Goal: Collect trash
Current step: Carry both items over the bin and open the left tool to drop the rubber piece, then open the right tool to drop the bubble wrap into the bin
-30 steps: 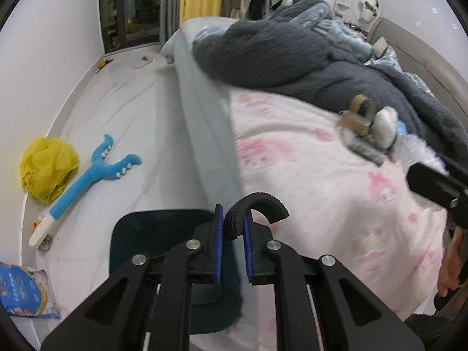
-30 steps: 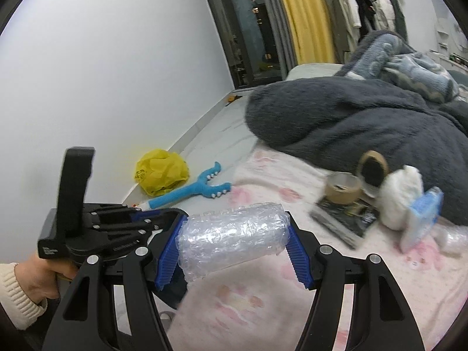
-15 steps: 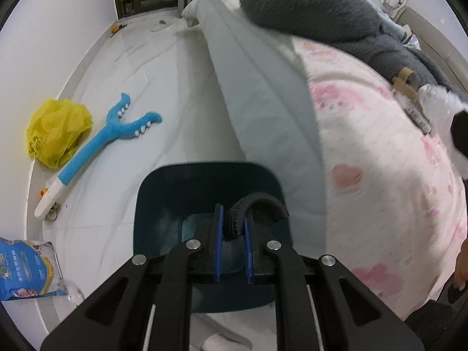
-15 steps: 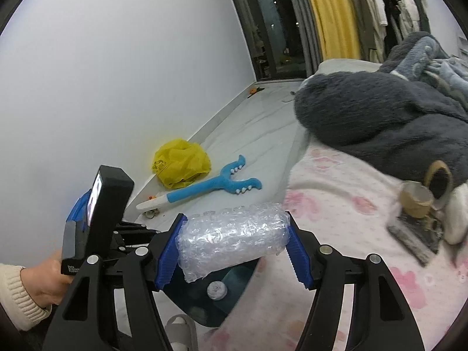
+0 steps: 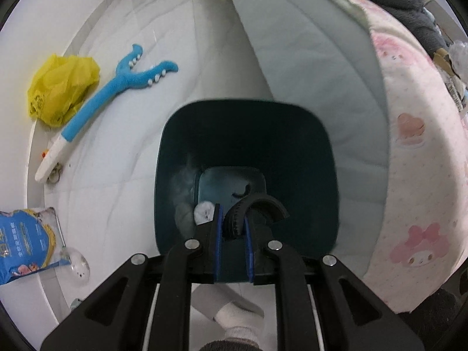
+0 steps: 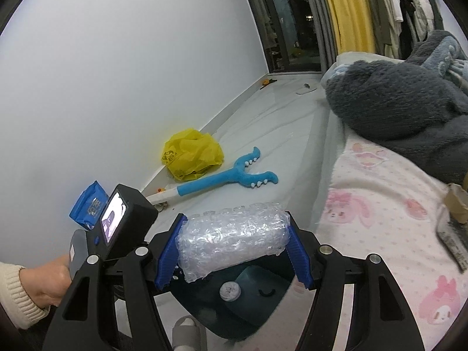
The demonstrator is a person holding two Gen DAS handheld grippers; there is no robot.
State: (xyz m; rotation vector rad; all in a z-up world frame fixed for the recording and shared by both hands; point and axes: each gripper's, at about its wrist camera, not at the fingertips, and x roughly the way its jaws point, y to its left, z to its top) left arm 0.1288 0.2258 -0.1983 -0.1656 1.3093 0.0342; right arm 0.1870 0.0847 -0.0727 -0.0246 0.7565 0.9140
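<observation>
Bin [image 5: 292, 134] now nearer beneath clamped black ring [image 5: 254, 207] (ribbed, curved).

The left wrist camera looks steeply down from close above into the dark teal bin [image 5: 295, 134] beside the bed [image 5: 409, 158]. The right wrist camera sits lower, facing level along the floor toward the far window [image 6: 295, 20]. Both views share the bin, yellow bag [image 5: 61, 87] and blue fork-shaped toy [image 5: 117, 90].

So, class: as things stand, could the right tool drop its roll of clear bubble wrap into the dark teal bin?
Probably yes. The right tool holds the bubble wrap just above the bin's open mouth; nothing shows between them, with the left tool alongside.
</observation>
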